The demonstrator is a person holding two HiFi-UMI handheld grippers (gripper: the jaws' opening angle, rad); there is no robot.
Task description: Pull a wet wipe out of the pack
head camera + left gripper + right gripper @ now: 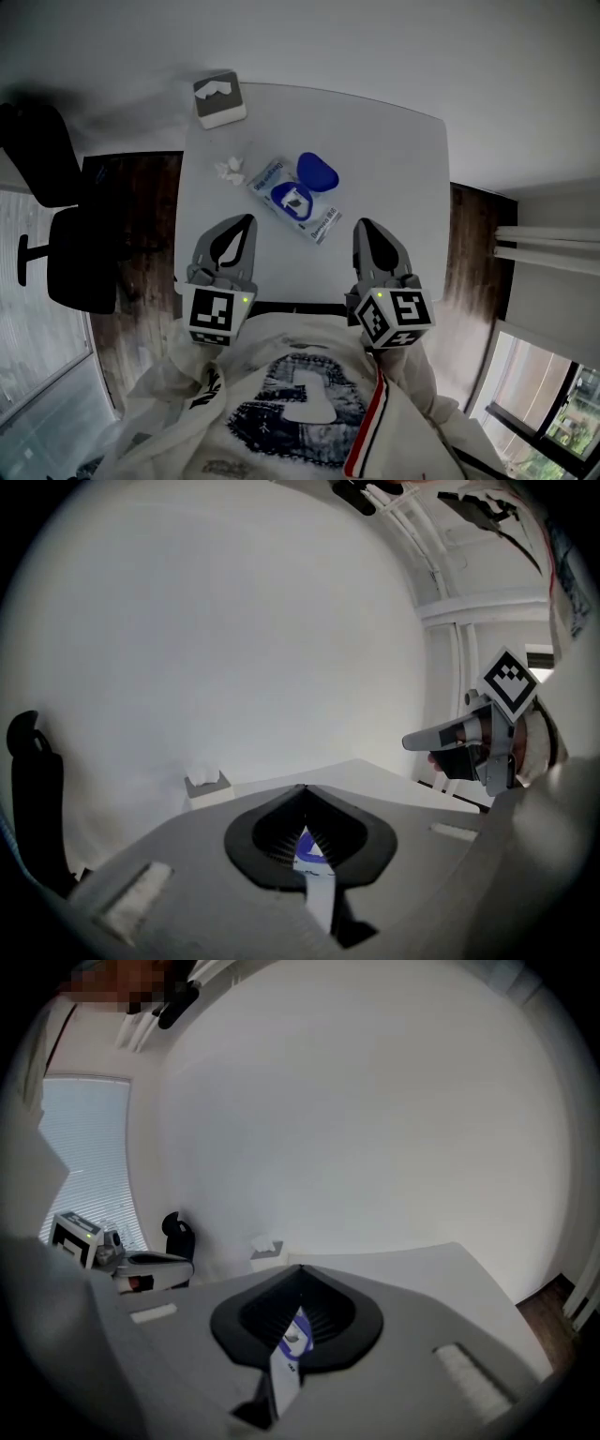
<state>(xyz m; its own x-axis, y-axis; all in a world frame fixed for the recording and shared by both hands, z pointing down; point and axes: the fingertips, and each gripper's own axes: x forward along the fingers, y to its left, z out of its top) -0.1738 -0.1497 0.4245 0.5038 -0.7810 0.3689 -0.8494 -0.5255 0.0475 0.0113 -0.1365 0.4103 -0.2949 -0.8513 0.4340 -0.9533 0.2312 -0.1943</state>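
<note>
Counter, white, seen from above in the head view. The wipe pack lies flat near its middle, set on a diagonal. Its blue lid is flipped open on the far side of the pack. A bit of white shows in the blue-rimmed opening.

Small crumpled white wipe on the counter just left of the pack, apart from it. Grey and white tissue box beyond the pack at the far left corner, well apart. Black chair off the counter, far left of the pack.

Left gripper: on the near side of the pack and to its left, tip close to the pack but not touching. In the left gripper view its fingers meet at the tip, closed with nothing between them. The pack shows only through the slot behind the tip, lying on the counter ahead. The tissue box shows left of the tip, and the right gripper stands off to the right.

Right gripper: on the near side of the pack and to its right, just beside the pack's near corner with a gap between. In the right gripper view its fingers are likewise pressed together at the tip, holding nothing. The pack again shows through the slot, blue lid rim uppermost. The left gripper stands at the left edge, with the chair and tissue box behind it.

Neither gripper touches the pack or the crumpled wipe.
</note>
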